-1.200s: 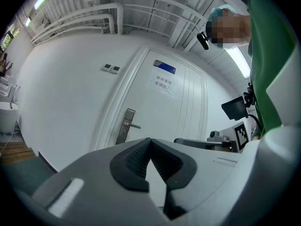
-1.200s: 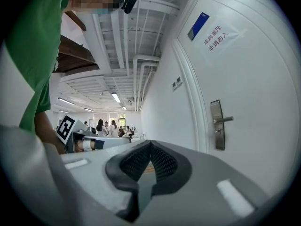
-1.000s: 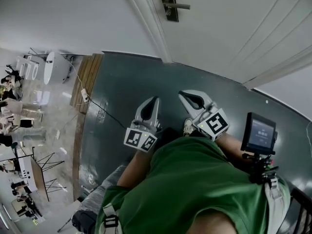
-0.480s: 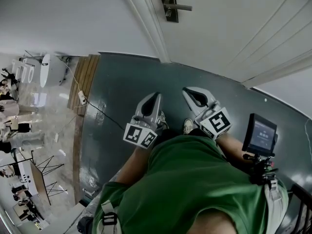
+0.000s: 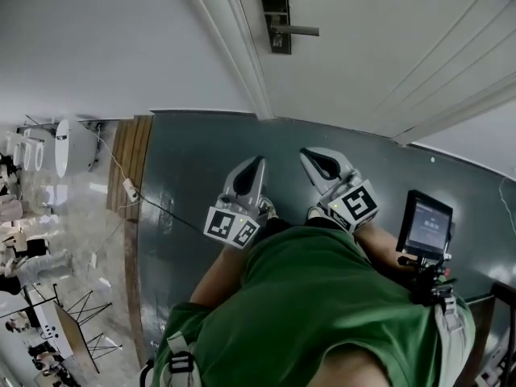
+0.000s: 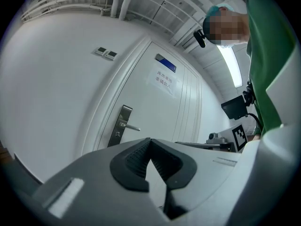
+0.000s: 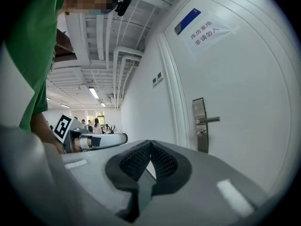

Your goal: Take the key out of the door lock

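Left gripper [image 5: 258,161] and right gripper [image 5: 305,153], seen from your head, sit side by side over the dark floor [image 5: 193,160], both clenched with nothing in them. The door lock [image 5: 276,18] is well apart from both, ahead on the white door [image 5: 363,47]; its plate runs lengthwise up the door, the lever handle [image 5: 297,31] sticks out sideways away from the frame, and the plate lines up roughly between your two tips. In the left gripper view, the left gripper [image 6: 150,140] shows its pads meeting at the tip, empty, and the door lock [image 6: 120,126] stands beyond and to the left of the jaws, too small there to make out a key. In the right gripper view, the right gripper [image 7: 150,142] is likewise closed on nothing, and the door lock [image 7: 200,125] stands to the right of the jaws and looks larger, so I judge this hand the nearer one. A small bit of metal under the lever, probably the key [image 7: 201,133], juts out of the plate toward you, so you would need to open the jaws, come in square to the door face and pull back along that same line
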